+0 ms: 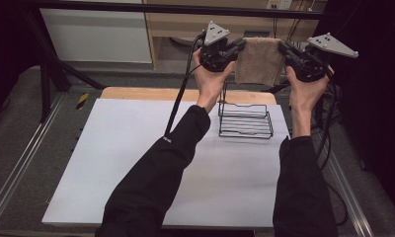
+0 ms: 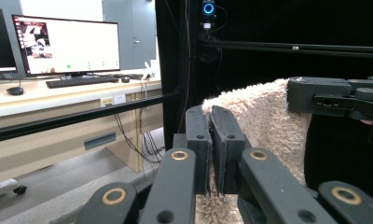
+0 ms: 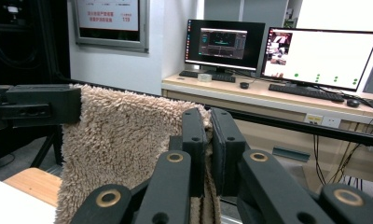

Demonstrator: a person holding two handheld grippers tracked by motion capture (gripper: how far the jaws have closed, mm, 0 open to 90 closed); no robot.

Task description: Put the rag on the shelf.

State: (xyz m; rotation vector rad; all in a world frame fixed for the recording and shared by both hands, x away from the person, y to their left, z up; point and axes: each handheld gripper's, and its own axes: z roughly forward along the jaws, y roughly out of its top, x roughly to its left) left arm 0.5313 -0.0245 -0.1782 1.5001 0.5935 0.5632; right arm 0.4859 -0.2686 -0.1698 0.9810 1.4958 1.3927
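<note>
The towel's (image 1: pixel 258 60) top corners are hidden inside the shut jaws of both grippers. In the left gripper view its lower part (image 2: pixel 217 210) runs off the bottom edge, and the rack's (image 1: pixel 245 120) near left corner sits behind the left wrist.

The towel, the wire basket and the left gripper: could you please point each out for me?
towel (image 1: pixel 258 60), high view, middle of the hanging cloth.
wire basket (image 1: pixel 246 133), high view, its front rim.
left gripper (image 1: pixel 241 44), high view, jaw tips at the towel's corner.

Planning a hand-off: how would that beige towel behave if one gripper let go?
Probably floppy: the towel hangs limp between the left gripper and the right gripper. Likely light, held by corners alone. Its shaggy pile should resist slipping.
</note>
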